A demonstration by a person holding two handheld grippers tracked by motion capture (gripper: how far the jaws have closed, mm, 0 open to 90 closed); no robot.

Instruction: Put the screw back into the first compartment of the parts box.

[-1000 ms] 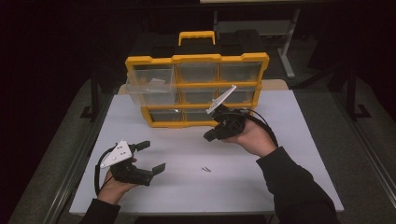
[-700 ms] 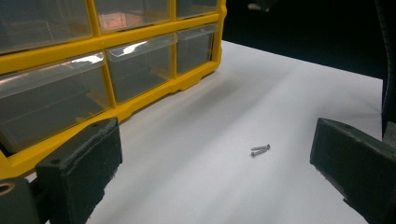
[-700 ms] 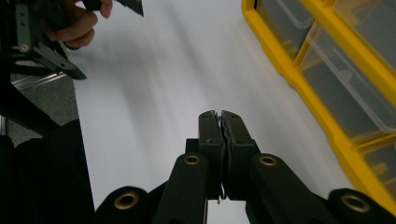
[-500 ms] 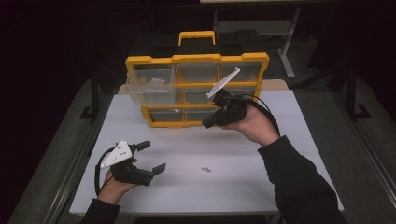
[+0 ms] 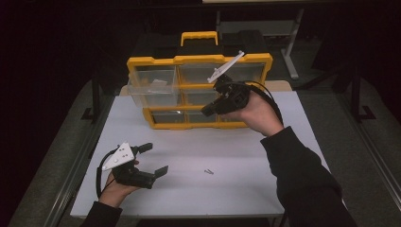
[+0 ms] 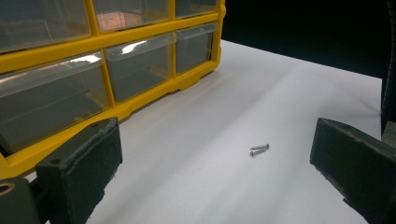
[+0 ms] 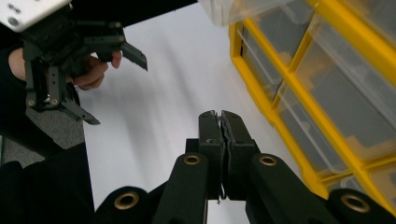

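Dark surroundings close around a white desk (image 5: 265, 184), and the yellow organizer (image 5: 198, 90) with clear drawers is the landmark on it, standing at the far middle of the desk with its black and yellow handle on top.

Nearest to the person, well in front of the organizer and toward its left side, the left hand-held gripper (image 5: 153, 158) rests low over the desk in the person's left hand (image 5: 118, 187). Its jaws stand wide apart and nothing is between them.

A little farther, in front of the organizer and near the middle of the desk, two small screws (image 6: 259, 149) lie side by side on the bare white surface, apart from both grippers.

Farther again, the right hand-held gripper (image 7: 221, 122) is raised just before the organizer's right half. Its jaws are pressed flat together; I cannot see anything gripped between them.

At the organizer's upper left, one clear drawer (image 5: 153, 87) sticks out toward the person.
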